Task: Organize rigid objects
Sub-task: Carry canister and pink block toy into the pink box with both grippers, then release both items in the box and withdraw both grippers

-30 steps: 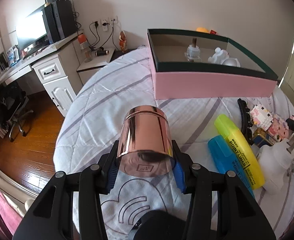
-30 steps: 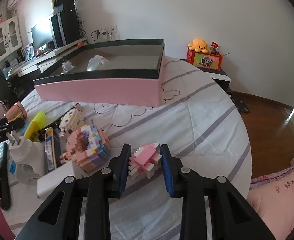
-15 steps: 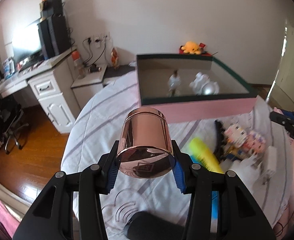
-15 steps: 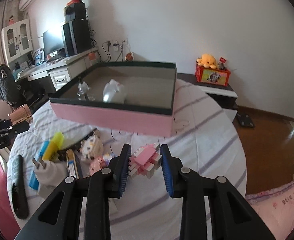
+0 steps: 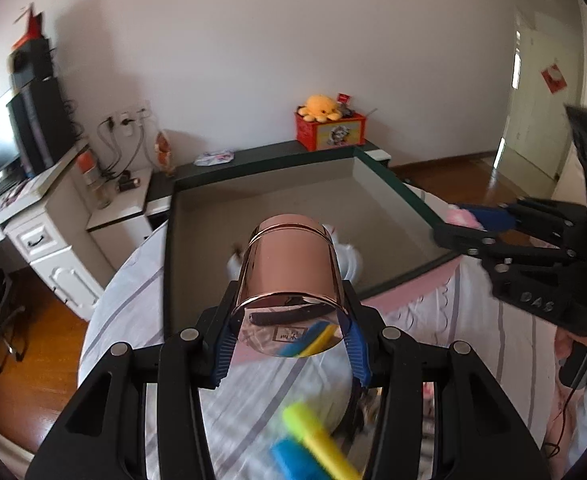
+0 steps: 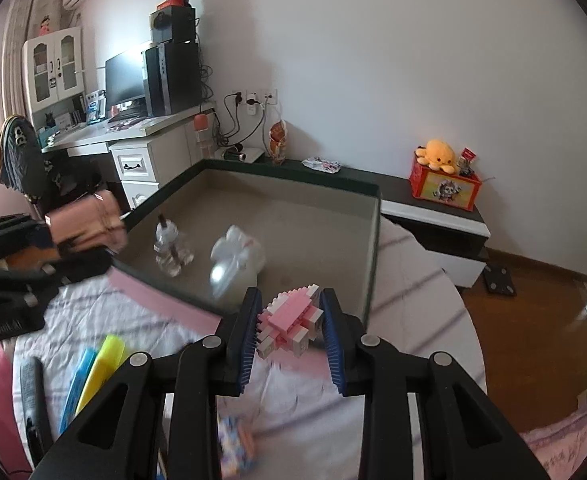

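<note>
1. Copper tin point(image 5: 291, 270) gripped between left gripper point(image 5: 289, 344) fingers, over box point(image 5: 393, 184) near wall.
2. Pink brick toy point(image 6: 291, 320) clamped by right gripper point(image 6: 291, 334).
3. 2 items already boxed; highlighters point(image 6: 93, 364) left on bed.

Left tool point(image 5: 289, 328) has carried the copper tin point(image 5: 291, 272) up over the box point(image 5: 393, 188); right tool point(image 6: 291, 330) likewise.

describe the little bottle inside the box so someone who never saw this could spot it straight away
Start at the big pink box with the dark green rim on the bed. Inside, on its grey floor near the left wall, stands a small clear bottle with a dark stopper. Its only neighbour in the box is a white, rounded figure; the bottle is see-through and narrower.
</note>
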The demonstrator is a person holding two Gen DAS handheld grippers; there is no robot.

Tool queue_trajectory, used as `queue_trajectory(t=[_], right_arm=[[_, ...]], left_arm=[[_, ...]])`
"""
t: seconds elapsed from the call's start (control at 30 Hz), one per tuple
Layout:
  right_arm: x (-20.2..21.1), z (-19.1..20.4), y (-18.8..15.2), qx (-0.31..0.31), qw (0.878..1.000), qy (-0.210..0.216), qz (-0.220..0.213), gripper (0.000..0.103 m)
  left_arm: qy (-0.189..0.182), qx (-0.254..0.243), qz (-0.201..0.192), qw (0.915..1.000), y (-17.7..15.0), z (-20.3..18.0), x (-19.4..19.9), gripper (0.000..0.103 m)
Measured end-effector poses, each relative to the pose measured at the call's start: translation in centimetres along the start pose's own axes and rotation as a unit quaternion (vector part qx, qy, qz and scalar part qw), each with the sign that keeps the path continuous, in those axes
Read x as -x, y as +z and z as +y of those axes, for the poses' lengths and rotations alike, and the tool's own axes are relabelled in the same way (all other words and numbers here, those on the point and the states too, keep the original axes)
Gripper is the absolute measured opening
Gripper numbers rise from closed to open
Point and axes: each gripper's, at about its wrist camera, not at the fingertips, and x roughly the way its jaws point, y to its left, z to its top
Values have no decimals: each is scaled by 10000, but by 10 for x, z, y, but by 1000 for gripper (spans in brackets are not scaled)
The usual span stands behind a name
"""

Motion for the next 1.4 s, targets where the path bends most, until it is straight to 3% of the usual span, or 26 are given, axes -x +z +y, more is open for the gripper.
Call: queue_trajectory(t=[0.17,0.43,0.7,0.77,0.8,0.9,0.97,1.07,1.23,1.4], right_arm=[[-36,2,15,147,9996,77,215,31],[-82,2,13,191,9982,139,546,31],[-90,0,6,73,9982,150,581,31],[-88,0,5,32,9983,169,557,32],[-85,-1,4,15,9984,167,537,35],[-74,-1,3,-47,9990,101,439,57],[-62,1,3,-88,9993,120,337,62],[-37,5,3,-89,9999,-21,137,78],[18,11,-2,-151,9991,-245,-299,83],[85,25,-14,-193,9942,-599,-870,94]], left_arm=[[7,-131,262,9996,15,-6,-35,47],[58,-80,564,9984,14,-6,-71,47],[135,-49,677,9976,5,-4,-79,49],[180,-22,646,9977,5,-4,-75,58],[186,1,594,9981,5,-3,-71,61],[192,102,424,9989,3,-2,-54,74],[231,145,266,9993,2,-2,-38,86],[407,155,-2,9991,-7,-3,-6,93],[750,324,-518,9953,-26,-2,57,103],[991,700,-1052,9870,-51,1,121,103]])
